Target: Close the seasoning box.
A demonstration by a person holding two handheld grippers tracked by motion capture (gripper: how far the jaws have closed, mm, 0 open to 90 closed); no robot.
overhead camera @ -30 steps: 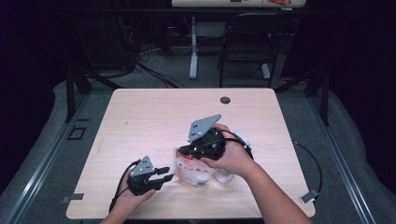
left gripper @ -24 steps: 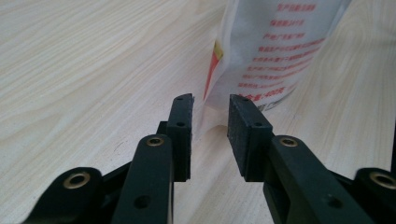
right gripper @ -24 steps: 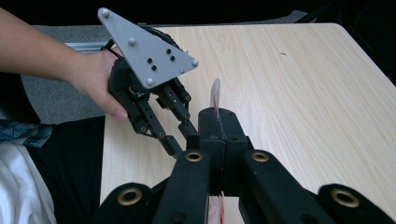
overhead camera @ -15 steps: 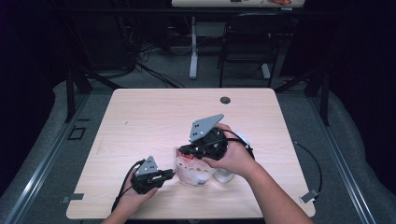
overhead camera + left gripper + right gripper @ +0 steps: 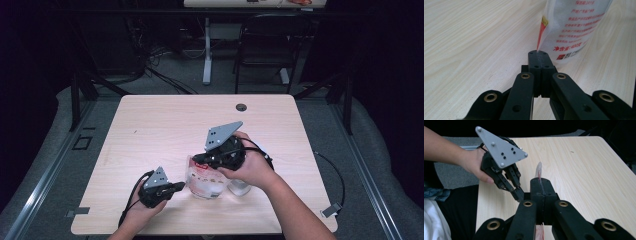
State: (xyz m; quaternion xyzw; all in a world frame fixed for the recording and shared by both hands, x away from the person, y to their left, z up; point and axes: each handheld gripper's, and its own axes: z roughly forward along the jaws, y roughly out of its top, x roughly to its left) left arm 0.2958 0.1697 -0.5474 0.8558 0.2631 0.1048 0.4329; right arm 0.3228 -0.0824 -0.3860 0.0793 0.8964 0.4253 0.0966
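The clear plastic bag [image 5: 204, 179] with red print stands on the tabletop [image 5: 165, 130] close to its near edge, and everything else is best placed from it. The left hand-held gripper [image 5: 176, 188] sits just to the bag's left; its jaws have just been closing and now pinch the bag's thin side seam [image 5: 541, 32]. The right hand-held gripper [image 5: 199, 161] comes over the bag from the right, jaws clamped on the film at the top edge [image 5: 538, 173]. A small round whitish thing [image 5: 239, 188], too hidden to identify, stands touching or just beside the bag's right side under the right hand. The likely trouble, as I judge it, is tearing or slipping: both grips are on narrow strips of slick film, so pulling them apart unevenly could split the seam or let one strip slide free, dropping the contents. The near edge leaves little margin; beyond the bag, toward the far side and the round grommet [image 5: 241, 107], the wood lies bare.
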